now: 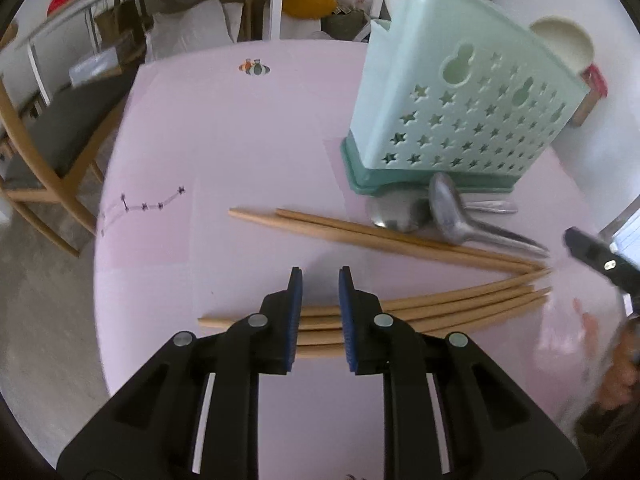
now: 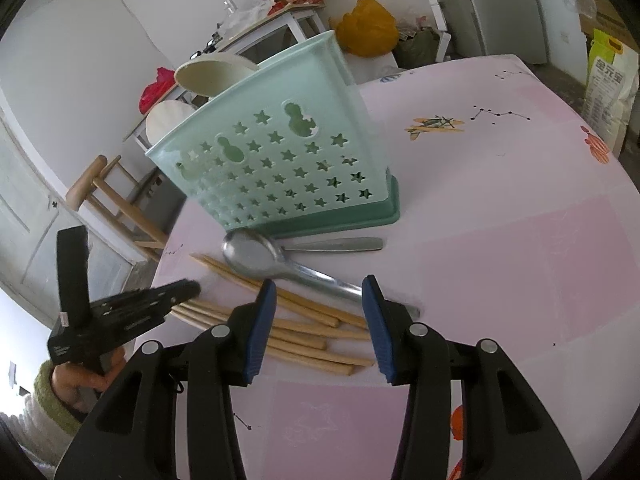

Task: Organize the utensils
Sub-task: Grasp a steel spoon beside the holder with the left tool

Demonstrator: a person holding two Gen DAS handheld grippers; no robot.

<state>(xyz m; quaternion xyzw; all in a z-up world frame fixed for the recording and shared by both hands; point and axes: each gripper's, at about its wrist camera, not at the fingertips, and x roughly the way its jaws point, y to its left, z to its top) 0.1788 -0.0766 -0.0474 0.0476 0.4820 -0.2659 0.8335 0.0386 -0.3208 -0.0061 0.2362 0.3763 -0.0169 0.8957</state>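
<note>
A mint-green utensil holder (image 1: 460, 120) (image 2: 280, 160) with star cut-outs stands on the pink table (image 1: 240, 140); cream spoons (image 2: 216, 72) stick out of its top. Two metal spoons (image 1: 448, 208) (image 2: 252, 256) lie at its base. Several wooden chopsticks (image 1: 440, 304) (image 2: 312, 340) lie in front of the spoons. My left gripper (image 1: 320, 270) (image 2: 192, 288) is low over one end of the chopstick bunch; a narrow gap shows between its blue pads, and nothing is pressed between them. Over the other end, my right gripper (image 2: 319, 280) (image 1: 592, 252) is open wide, with chopstick tips and a spoon handle showing between its fingers.
A wooden chair (image 1: 40, 152) (image 2: 116, 208) stands beside the table's rounded edge. A hand in a green-cuffed sleeve (image 2: 76, 384) holds the left gripper. A yellow bag (image 2: 366, 28) and a printed sack (image 2: 608, 80) sit on the floor beyond the table.
</note>
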